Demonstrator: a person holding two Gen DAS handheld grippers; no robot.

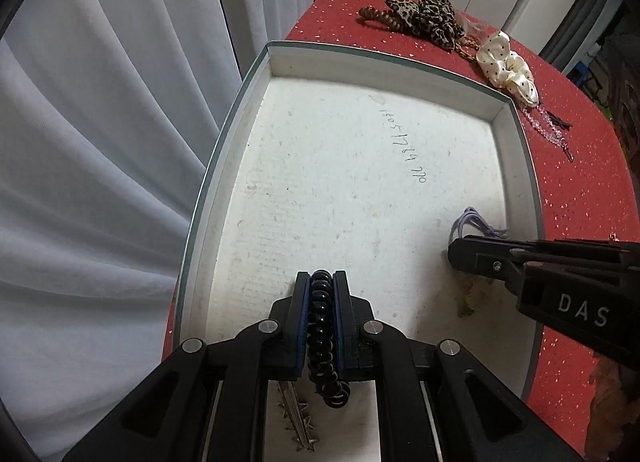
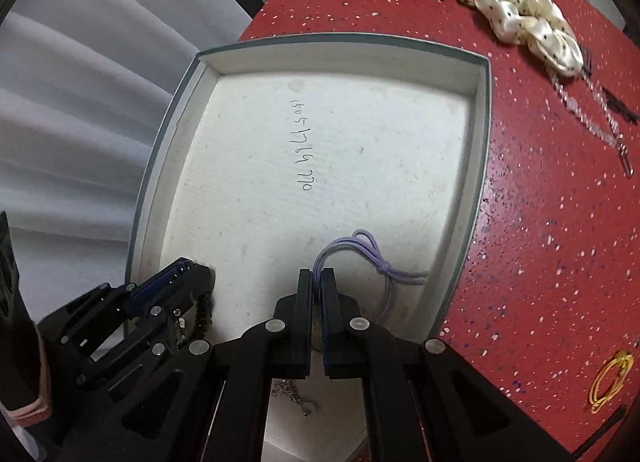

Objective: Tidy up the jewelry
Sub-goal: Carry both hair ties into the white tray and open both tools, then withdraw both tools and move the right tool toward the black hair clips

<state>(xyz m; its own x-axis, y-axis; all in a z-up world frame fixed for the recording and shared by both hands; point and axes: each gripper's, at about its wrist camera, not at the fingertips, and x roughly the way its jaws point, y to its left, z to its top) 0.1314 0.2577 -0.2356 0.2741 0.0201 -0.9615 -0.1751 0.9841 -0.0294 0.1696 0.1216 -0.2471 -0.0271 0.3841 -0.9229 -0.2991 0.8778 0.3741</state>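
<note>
A shallow white box (image 1: 384, 62) (image 2: 344, 50) lies on the red speckled table. My left gripper (image 1: 320, 282) is low over the box's near part and shut on a black spiral hair tie (image 1: 324, 326), whose coil hangs below the pads. My right gripper (image 2: 317, 278) is shut on a lilac elastic hair tie (image 2: 360, 250), whose loop and knot lie on the box floor. In the left wrist view the right gripper (image 1: 460, 254) comes in from the right with the lilac hair tie (image 1: 472, 222) at its tip. In the right wrist view the left gripper (image 2: 188, 266) sits at lower left.
On the red table (image 2: 540, 242) beyond the box lie a leopard-print scrunchie (image 1: 432, 14), a cream dotted scrunchie (image 2: 532, 18) and a clear bead chain (image 2: 592, 118). A yellow elastic (image 2: 612, 378) lies at right. A spiky silver hair clip (image 1: 298, 418) and a small chain (image 2: 290, 390) lie in the box's near end. White curtain at left.
</note>
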